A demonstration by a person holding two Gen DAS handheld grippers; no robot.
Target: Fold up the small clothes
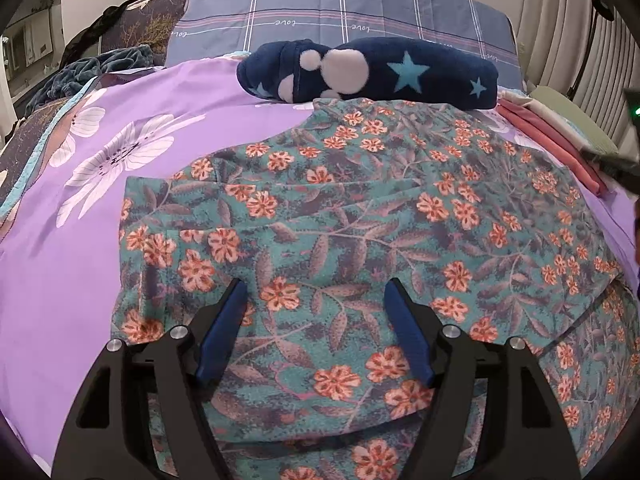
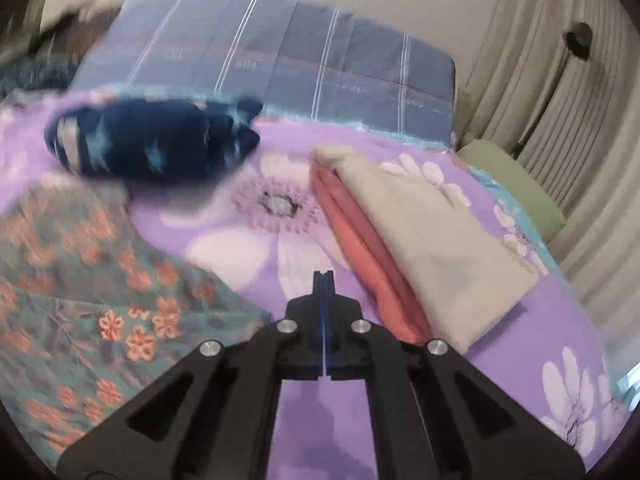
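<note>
1. Purple bedding with big white flowers (image 1: 120,152) fills both views, with a blue checked pillow (image 1: 340,4) at the top of the frame and pleated curtains (image 2: 560,100) at the right edge.

2. Your left gripper (image 1: 316,332) hangs over the floral garment (image 1: 360,220) with its blue-padded jaws spread wide. Cloth shows between them, but the pads do not appear to press on it, so you are holding nothing there.

3. Your right gripper (image 2: 323,280) has its jaws pressed together with nothing between them. It sits over bare purple sheet at the bottom centre of its view, blurred elsewhere.

4. The relation that matters: in the right wrist view the garment lies to the lower left of the closed jaws, apart from them. Just beside them on the right is a folded stack, salmon cloth (image 2: 360,256) under beige cloth (image 2: 432,248). In the left wrist view the garment fills the middle and lower frame, directly under the tongs, so your left hand is the nearer one.

5. The garment is teal with orange blossoms and grey leaves. It lies mostly flat, its long run going from lower left towards the upper right of the left view, with a soft fold ridge across the middle. Its far edge touches or just reaches a rolled navy fleece with stars (image 1: 368,70).

6. My judgement: folding is partway. You would need to part the right jaws and bring them back left before taking an edge.
</note>
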